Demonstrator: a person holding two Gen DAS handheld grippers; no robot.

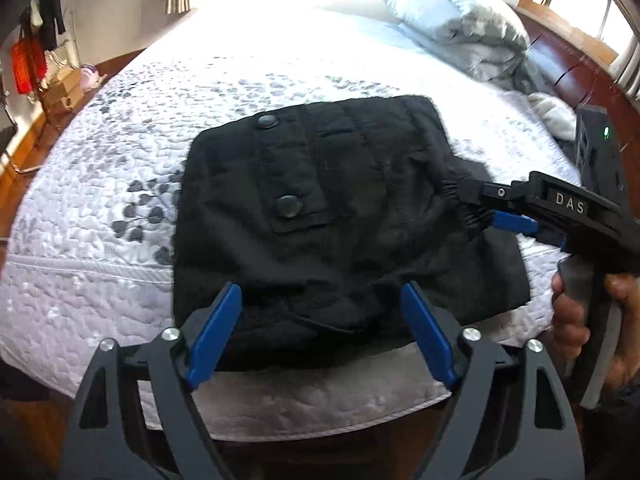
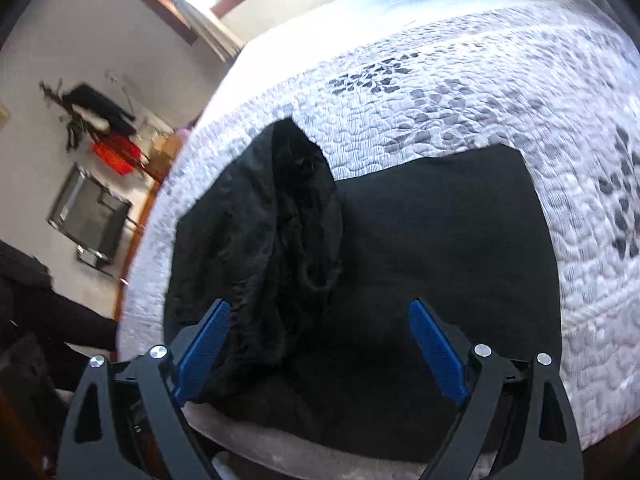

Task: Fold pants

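Landmark for all placements: the black pants (image 1: 344,216), folded into a compact block near the foot edge of the bed (image 1: 120,216), on a white quilted cover printed with grey leaves.

Far left of the pants, off the bed: a red item (image 1: 24,66) hangs by the wall above cardboard boxes (image 1: 64,88). No writing on them can be read.

On the pants: a buttoned flap with two dark round snaps (image 1: 287,205) faces up, left of centre. No brand tag is legible.

At the near edge of the pants: the left claw (image 1: 322,334) stands wide open, its blue pads either side of the fabric edge, gripping nothing.

At the right edge of the pants: the right claw (image 1: 486,208) reaches in by the gathered elastic hem. Its body carries the raised letters "DAS". A hand (image 1: 592,320) holds its handle. In its own wrist view the right claw (image 2: 320,346) is spread wide above the cloth, pads clear of it; a loose bunched fold (image 2: 296,216) rises on the left half of the pants.

Beyond the pants, far right: grey pillows (image 1: 460,28) lie at the head of the bed, and a dark device with a green light (image 1: 606,132) sits lower at the bed's right edge.
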